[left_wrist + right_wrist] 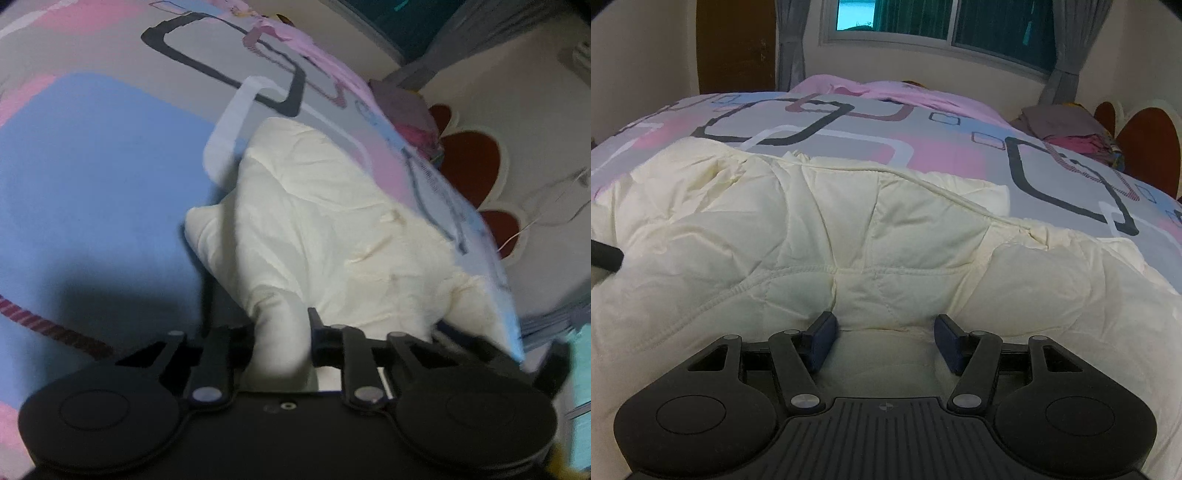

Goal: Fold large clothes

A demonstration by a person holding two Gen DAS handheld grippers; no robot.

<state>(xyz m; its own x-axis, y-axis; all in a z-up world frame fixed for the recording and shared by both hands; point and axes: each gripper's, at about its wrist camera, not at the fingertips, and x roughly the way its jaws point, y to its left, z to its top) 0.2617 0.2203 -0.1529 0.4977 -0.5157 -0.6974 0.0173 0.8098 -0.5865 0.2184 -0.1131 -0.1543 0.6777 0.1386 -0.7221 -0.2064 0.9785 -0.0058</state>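
Nearest in the left wrist view, the left gripper (282, 332) has its fingers clamped on a bunched ridge of the cream quilted garment (325, 229), which hangs lifted from that pinch toward the bed's right edge. In the right wrist view, the right gripper (884, 328) has its fingers apart, a fold of the same cream fabric lying between them but not yet pinched, as far as I can tell. The garment (849, 236) sprawls rumpled across the near half of the patterned bedspread (849, 140), its piped edge running left to right; I judge the folding barely begun, with no neat fold visible. Beyond it the bedspread offers open room, while a pile of folded clothes (1067, 122) sits at the far right by the headboard (1145, 147).
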